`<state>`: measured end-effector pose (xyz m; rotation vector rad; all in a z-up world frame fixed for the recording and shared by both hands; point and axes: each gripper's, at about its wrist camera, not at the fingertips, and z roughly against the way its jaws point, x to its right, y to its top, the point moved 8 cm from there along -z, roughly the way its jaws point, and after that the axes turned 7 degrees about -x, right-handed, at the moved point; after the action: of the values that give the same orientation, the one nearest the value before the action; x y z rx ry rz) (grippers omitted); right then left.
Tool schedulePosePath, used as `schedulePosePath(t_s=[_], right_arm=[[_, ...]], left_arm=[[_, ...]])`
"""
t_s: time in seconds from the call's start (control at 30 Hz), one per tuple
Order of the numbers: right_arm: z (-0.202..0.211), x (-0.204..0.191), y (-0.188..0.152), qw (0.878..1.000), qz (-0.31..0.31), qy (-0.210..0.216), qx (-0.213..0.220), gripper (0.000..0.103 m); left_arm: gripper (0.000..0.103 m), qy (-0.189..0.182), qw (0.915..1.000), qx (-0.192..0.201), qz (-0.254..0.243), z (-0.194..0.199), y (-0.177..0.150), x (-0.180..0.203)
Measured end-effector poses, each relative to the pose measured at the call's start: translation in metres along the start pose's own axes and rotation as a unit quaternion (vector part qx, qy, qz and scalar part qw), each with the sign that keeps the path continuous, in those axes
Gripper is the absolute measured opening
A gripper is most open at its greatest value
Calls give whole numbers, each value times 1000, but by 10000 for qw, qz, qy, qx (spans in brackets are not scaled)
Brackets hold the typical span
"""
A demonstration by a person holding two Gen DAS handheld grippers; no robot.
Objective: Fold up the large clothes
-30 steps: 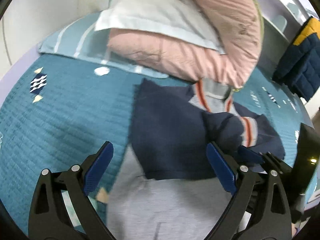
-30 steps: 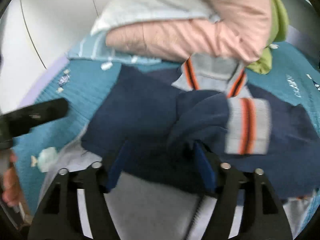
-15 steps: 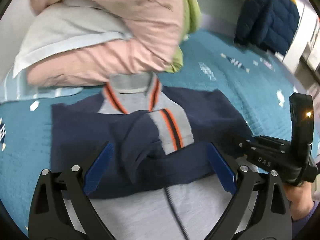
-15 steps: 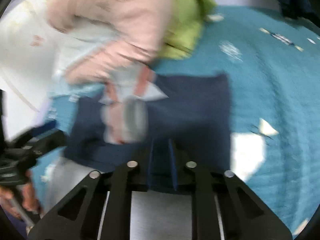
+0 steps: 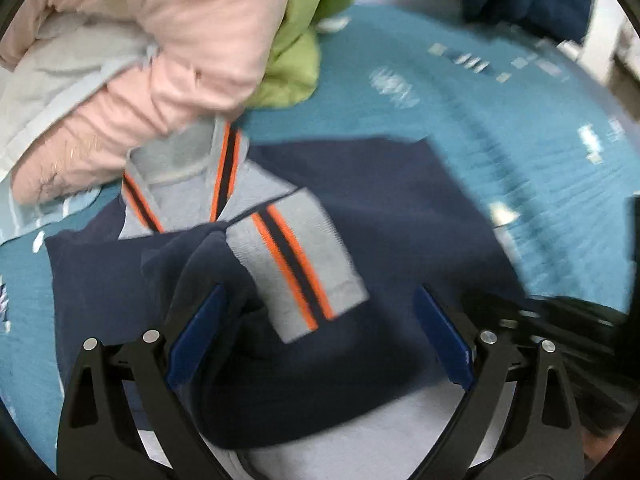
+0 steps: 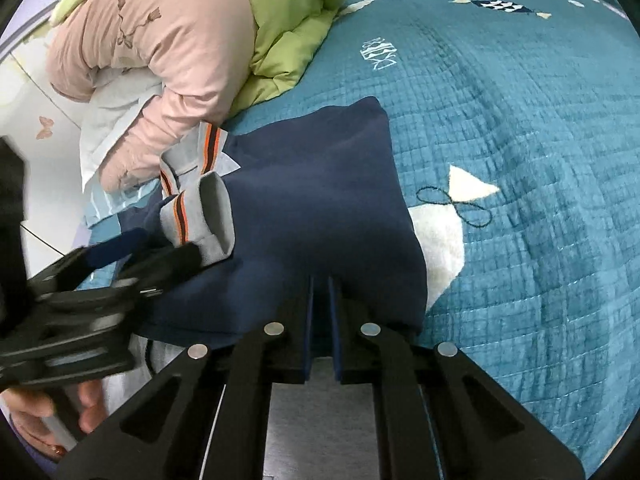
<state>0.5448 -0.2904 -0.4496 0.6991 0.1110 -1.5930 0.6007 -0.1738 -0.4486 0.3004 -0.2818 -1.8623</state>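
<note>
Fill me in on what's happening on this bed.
A person with a gripper in each hand is folding a navy and grey jacket spread on the teal bedspread. The right gripper is shut on the navy fabric near the jacket's right edge. The left gripper is open, over the folded sleeve with its striped cuff, pinching nothing. A pink quilt and a green one are piled behind the collar.

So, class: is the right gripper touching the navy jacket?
Touching. In the right wrist view the right gripper has its blue pads closed on a fold of the navy jacket, with the cloth pinched between them.
</note>
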Motion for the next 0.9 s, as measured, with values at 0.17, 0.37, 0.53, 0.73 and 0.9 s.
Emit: schedulePosePath(t_s=[0.17, 0.37, 0.53, 0.73, 0.9], right_arm=[[1, 2, -1, 10000, -36, 54, 3, 5], [1, 2, -1, 10000, -31, 9, -15, 5], [-1, 1, 0, 10000, -45, -71, -28, 5], [-3, 1, 2, 9998, -78, -176, -53, 5], [-1, -1, 2, 9996, -101, -243, -77, 6]], left_arm=[[52, 152, 9996, -108, 226, -15, 4, -19], [17, -1398, 9806, 414, 1314, 32, 0, -88], [16, -1775, 9584, 878, 2055, 64, -34, -162], [24, -1299, 9327, 165, 3360, 22, -114, -237], [22, -1032, 9206, 394, 3747, 32, -132, -260]])
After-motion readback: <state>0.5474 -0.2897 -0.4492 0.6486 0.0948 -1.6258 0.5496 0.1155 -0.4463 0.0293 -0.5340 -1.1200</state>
